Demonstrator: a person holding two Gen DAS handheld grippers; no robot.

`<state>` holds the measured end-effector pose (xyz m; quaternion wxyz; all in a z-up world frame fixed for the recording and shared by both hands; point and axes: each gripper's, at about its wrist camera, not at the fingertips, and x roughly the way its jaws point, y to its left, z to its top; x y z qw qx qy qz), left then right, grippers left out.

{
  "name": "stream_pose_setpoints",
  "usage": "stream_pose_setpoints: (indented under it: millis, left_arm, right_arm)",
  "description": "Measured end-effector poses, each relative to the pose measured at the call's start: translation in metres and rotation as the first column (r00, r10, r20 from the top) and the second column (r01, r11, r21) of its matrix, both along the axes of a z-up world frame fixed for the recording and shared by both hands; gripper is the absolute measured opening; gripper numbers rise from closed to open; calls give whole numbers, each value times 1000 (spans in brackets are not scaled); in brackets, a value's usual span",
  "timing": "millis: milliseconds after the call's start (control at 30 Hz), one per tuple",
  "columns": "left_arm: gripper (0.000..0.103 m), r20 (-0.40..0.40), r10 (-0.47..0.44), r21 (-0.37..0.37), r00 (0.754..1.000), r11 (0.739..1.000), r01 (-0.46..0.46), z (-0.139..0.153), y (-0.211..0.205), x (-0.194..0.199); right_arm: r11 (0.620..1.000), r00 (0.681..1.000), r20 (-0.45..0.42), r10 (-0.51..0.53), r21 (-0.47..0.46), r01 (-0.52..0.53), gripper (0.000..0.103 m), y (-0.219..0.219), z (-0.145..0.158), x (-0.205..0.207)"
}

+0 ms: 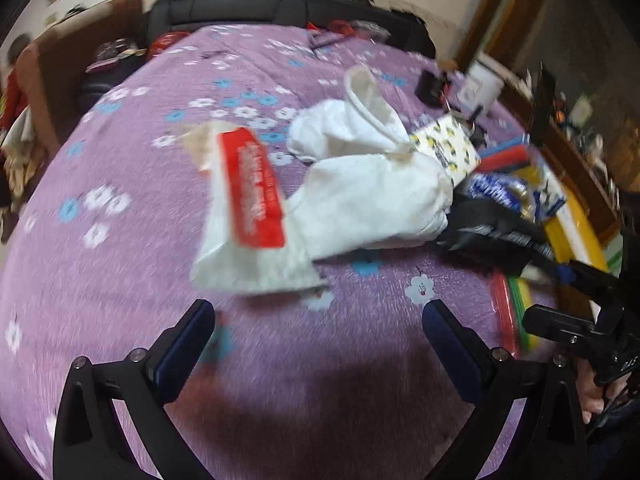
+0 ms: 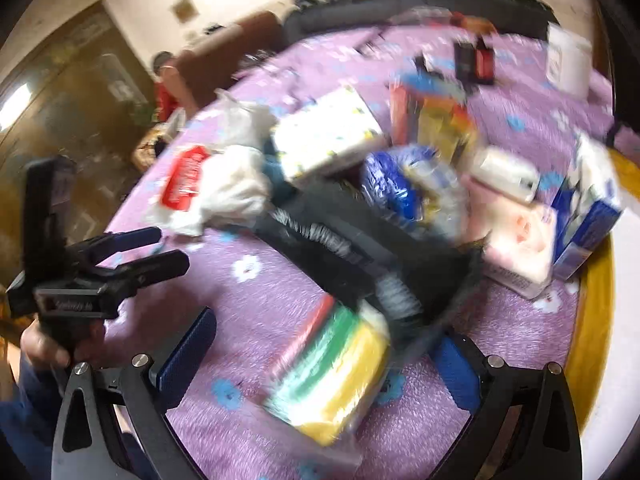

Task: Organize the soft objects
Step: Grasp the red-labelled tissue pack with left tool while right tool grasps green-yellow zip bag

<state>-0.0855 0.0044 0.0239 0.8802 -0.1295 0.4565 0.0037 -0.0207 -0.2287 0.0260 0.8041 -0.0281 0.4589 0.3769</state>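
On bed with purple floral cover [image 1: 120,184]: soft items in loose heap. Left gripper [image 1: 318,328] jaws apart, nothing held, just short of white pack with red label [image 1: 252,216]. Right gripper [image 2: 324,354] jaws apart too, straddling coloured cloth pack [image 2: 336,376], not clamped. We'd go low, centre each pack between pads, squeeze gently — packs squashy, wrappers likely slippery. Frames blurred.

Bright indoor light, heavy motion blur, fisheye bending, dark vignetted corners.

Purple flowered bedspread [image 1: 120,240], black headboard [image 1: 240,10], white bucket [image 1: 482,82]
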Motion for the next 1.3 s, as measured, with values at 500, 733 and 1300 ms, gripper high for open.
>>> stream_pose_setpoints:
  millis: [500, 733, 1300]
  left_arm:
    - [90, 72, 61, 30, 996, 998, -63, 19, 0, -15]
    - [90, 66, 135, 12, 989, 991, -136, 21, 27, -13]
    - [40, 2, 175, -118, 985, 978, -174, -8, 46, 54]
  right_arm:
    - [994, 998, -46, -44, -107, 39, 71, -1, -18, 1]
    - [990, 999, 32, 17, -137, -12, 43, 2, -13, -27]
    - [989, 994, 64, -94, 121, 86, 42, -88, 24, -48]
